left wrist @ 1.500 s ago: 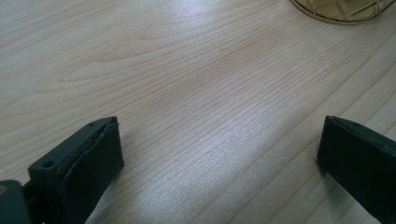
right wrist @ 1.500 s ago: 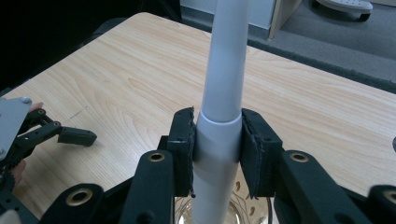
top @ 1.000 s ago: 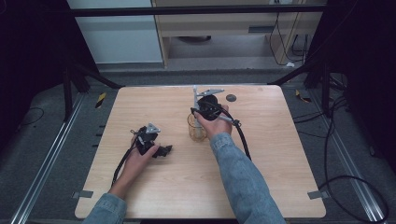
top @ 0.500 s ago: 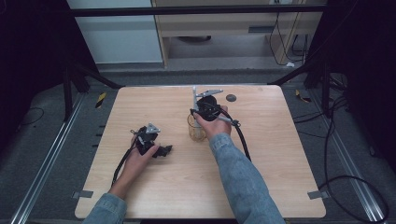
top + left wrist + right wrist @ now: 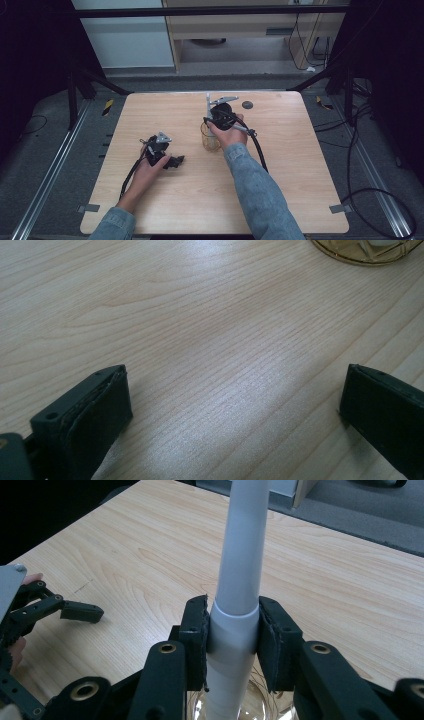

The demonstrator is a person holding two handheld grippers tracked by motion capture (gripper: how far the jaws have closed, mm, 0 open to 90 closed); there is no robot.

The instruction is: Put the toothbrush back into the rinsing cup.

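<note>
Grip on the white tube (image 5: 240,600) is the point to watch: your right gripper (image 5: 232,645) pinches it with both pads pressed against its sides, just below the step where the narrower upper section meets the wider lower one. The tube stands nearly upright, its lower end reaching down into the amber glass jar (image 5: 210,140), which sits on the wooden table (image 5: 300,165) near the middle, directly under your right hand. Judged from this, the step in hand is moving the tube at the jar's mouth, either seating it or drawing it out; the pictures do not settle which. Keep the tube aligned with the jar's axis and travel straight along it, since a sideways pull would likely lever against the rim and tip the jar. Maintain pad pressure evenly; the smooth tube could slip. Your left gripper (image 5: 170,161) rests on the table well to the left of the jar, fingers (image 5: 90,415) spread wide with nothing between them. Consider bringing it to the jar's wall to steady it.
</note>
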